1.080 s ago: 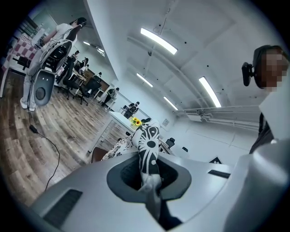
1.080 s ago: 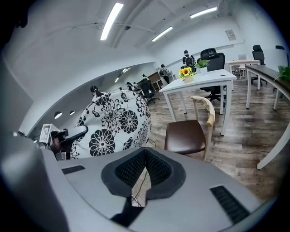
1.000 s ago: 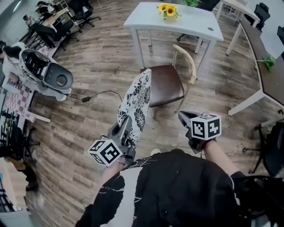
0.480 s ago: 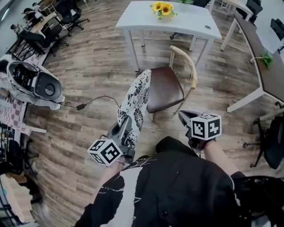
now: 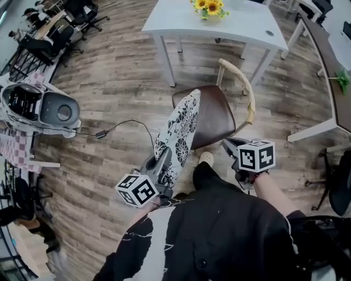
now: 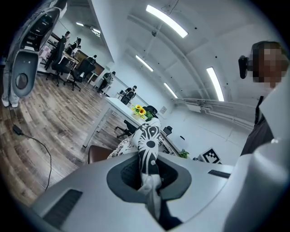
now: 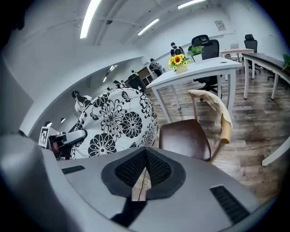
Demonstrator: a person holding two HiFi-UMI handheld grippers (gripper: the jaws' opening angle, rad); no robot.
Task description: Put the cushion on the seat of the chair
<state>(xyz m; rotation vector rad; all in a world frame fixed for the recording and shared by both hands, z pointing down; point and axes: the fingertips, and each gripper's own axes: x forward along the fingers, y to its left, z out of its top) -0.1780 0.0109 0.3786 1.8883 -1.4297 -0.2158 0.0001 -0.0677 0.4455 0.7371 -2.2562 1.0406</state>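
Observation:
A white cushion (image 5: 179, 133) with black flowers stands on edge in front of me, its top edge at the near left corner of the chair's dark brown seat (image 5: 213, 115). My left gripper (image 5: 164, 166) is shut on the cushion's lower edge; the left gripper view shows that cushion edge (image 6: 148, 144) pinched between the jaws. The right gripper (image 5: 231, 147) hovers near the seat's front right, shut and empty. Its own view shows the cushion (image 7: 115, 123) at left, the seat (image 7: 183, 137) ahead and the curved wooden backrest (image 7: 218, 110) behind.
A white table (image 5: 230, 27) with sunflowers (image 5: 210, 6) stands just behind the chair. A grey machine (image 5: 44, 107) and a floor cable (image 5: 118, 127) lie to the left. A dark table (image 5: 328, 63) is at right. My shoe (image 5: 205, 158) is near the seat's front.
Both grippers and the cushion have come closer to the chair. The cushion's top edge now reaches the seat's near corner, and the chair sits nearer in view.

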